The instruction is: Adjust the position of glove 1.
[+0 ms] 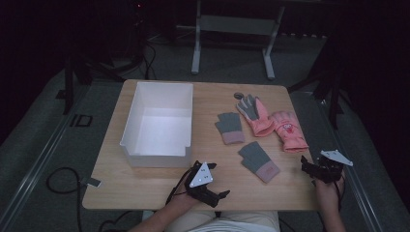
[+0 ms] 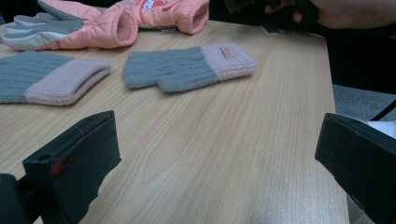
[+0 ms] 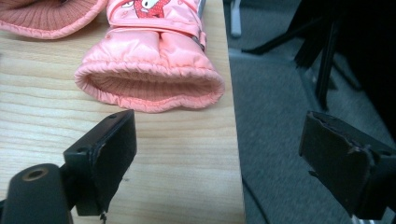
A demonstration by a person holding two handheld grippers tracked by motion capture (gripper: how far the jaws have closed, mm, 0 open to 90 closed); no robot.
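Note:
Two grey knit gloves with pink cuffs lie on the wooden table, one [image 1: 229, 127] mid-table and one [image 1: 258, 161] nearer me. Two pink padded gloves lie to the right, one [image 1: 255, 115] with its grey palm up, one [image 1: 288, 130] with a red print. My left gripper [image 1: 218, 180] is open at the front edge, facing the nearer grey glove [image 2: 187, 65] from a distance. My right gripper [image 1: 307, 169] is open at the table's right edge. Its jaws stand just short of the printed glove's cuff [image 3: 149, 65], with one jaw over the floor.
A white empty box [image 1: 159, 123] stands on the left half of the table [image 1: 145, 188]. A small dark round object [image 1: 238, 95] lies near the far edge. Stand legs [image 1: 196, 48] rise beyond the table; cables lie on the floor [image 1: 58, 179] at the left.

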